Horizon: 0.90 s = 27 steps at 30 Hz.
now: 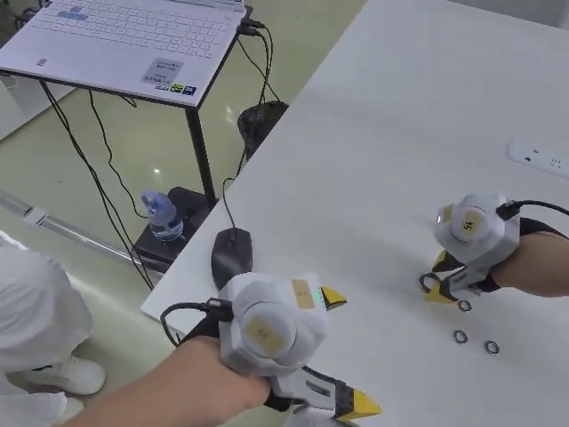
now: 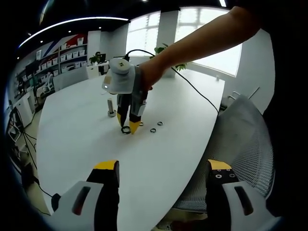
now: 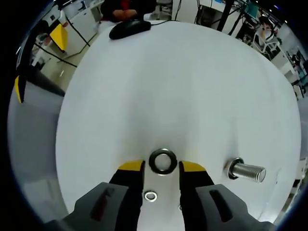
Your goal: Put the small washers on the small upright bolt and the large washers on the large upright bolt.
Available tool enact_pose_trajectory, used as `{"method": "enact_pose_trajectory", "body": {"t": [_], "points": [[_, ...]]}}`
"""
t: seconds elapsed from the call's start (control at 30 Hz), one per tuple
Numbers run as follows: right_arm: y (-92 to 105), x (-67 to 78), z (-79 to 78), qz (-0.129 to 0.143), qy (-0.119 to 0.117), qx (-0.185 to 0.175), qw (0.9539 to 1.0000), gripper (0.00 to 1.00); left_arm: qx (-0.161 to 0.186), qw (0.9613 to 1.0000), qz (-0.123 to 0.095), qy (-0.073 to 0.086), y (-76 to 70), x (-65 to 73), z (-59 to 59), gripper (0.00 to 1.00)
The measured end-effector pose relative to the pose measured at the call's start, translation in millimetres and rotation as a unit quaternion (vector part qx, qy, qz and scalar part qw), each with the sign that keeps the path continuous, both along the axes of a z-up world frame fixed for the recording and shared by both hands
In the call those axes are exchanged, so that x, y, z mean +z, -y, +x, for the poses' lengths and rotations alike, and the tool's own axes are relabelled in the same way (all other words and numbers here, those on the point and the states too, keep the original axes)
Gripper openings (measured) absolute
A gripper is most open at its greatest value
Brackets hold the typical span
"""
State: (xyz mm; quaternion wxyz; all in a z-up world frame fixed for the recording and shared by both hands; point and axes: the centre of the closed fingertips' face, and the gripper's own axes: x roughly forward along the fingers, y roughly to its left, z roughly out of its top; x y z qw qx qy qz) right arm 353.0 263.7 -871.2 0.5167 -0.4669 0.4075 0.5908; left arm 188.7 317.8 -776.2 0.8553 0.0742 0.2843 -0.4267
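Large washer (image 3: 162,152): lies flat, as far as I can judge, on the white table (image 3: 159,86), right between the yellow tips of the right gripper (image 3: 162,167). Jaws set narrow, one on either side of the ring. A sliver of table shows on each flank, so they are not closed on it. A small washer (image 3: 150,195) sits farther back between the same jaws.

Upright bolt (image 3: 245,171): threaded, standing near, out past one jaw. Cannot tell for certain which of the two bolts this is.

Head view: three loose small washers (image 1: 460,336) lie just beside the right gripper's tips.

Left gripper (image 2: 162,166): jaws spread wide with nothing between them, held well apart from the work and nearer the table edge. Mouse (image 1: 231,256) rests at the table corner, clear of everything.

Handling (judgement):
- Ring looks like plain metal: stiff, light, thin and smooth.
- Flat on a hard top, it offers little edge to pinch, so it is likely to skate or flip if squeezed off-centre.
- Best hold is across the outer rim on opposite sides, with the tips down at the table surface.
- The hole should stay unobstructed and the ring level for the drop over the bolt.
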Motion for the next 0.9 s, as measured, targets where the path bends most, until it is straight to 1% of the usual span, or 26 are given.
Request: {"method": "enact_pose_trajectory", "body": {"t": [0.13,0.37,0.4,0.47,0.6,0.77,0.9], "points": [[-0.4,-1.1,-0.8,-0.009,0.004,-0.002,1.0,0.25,0.0,1.0,-0.003,0.0,1.4,0.3,0.0,0.72],[-0.2,-2.2,-0.3,-0.021,0.008,-0.009,0.9997,0.24,0.0,1.0,-0.003,-0.004,2.5,-0.7,-2.8,0.7],[-0.4,-2.2,0.0,-0.022,0.008,-0.015,0.9996,0.24,0.0,1.0,-0.003,-0.003,2.5,-0.8,-2.8,0.7],[-0.8,-2.0,-0.1,-0.02,0.009,-0.018,0.9996,0.23,0.0,1.0,-0.004,-0.003,2.7,-0.2,-2.5,0.69],[-1.0,-1.2,0.7,-0.012,0.005,-0.028,0.9995,0.22,0.0,1.0,-0.005,-0.002,3.6,1.3,-2.3,0.69],[-0.9,-1.7,1.4,-0.013,0.004,-0.03,0.9995,0.22,-0.002,1.0,-0.004,-0.001,4.5,3.3,-1.7,0.68],[2.1,3.3,3.9,-0.011,0.004,-0.036,0.9993,0.22,-0.002,1.0,-0.001,-0.002,4.2,2.8,-1.4,0.69]]}}
